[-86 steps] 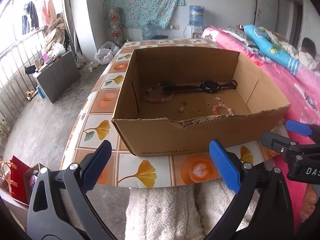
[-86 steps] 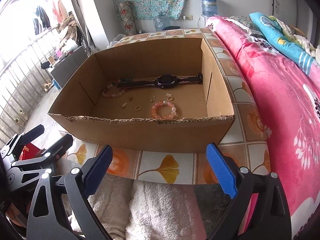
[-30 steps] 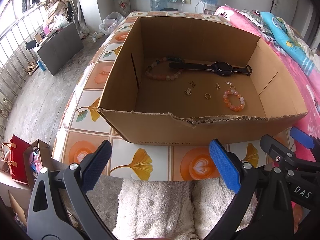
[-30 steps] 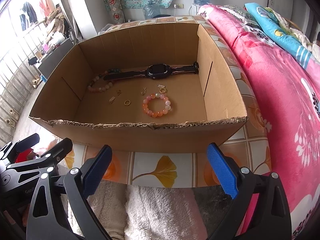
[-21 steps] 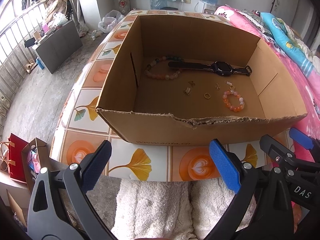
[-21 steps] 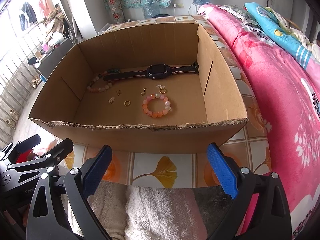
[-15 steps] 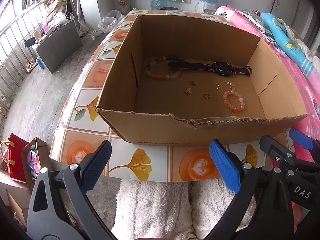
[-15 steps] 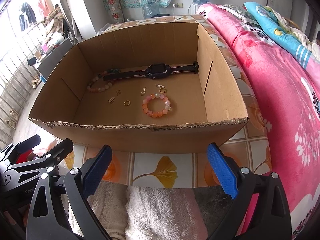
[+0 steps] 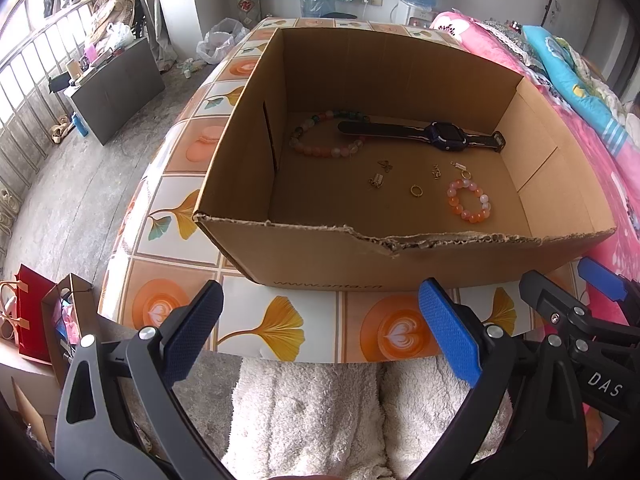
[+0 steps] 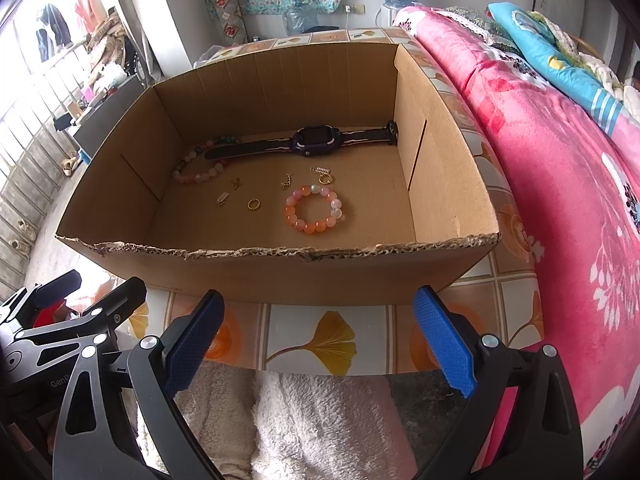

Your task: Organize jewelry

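Note:
An open cardboard box (image 9: 320, 256) (image 10: 280, 276) stands on a tiled table. Inside lie a dark watch (image 9: 444, 135) (image 10: 316, 140), a long bead bracelet (image 9: 320, 150) (image 10: 198, 174), a small orange bead bracelet (image 9: 469, 200) (image 10: 314, 209), a gold ring (image 9: 416, 190) (image 10: 253, 204) and several small gold pieces. My left gripper (image 9: 320, 328) is open and empty, in front of the box's near wall. My right gripper (image 10: 316, 332) is open and empty, beside it to the right. Each also shows in the other's view.
The table (image 9: 280, 324) has orange and ginkgo-leaf tiles. A pink bed (image 10: 560, 160) runs along the right. White fluffy fabric (image 9: 312, 412) lies below the grippers. A red bag (image 9: 28, 320) and a grey cabinet (image 9: 116, 80) stand on the floor at left.
Since 2.9 s ago both grippers have risen and tilted down, so the box's inside shows more fully. In the last second almost nothing has moved.

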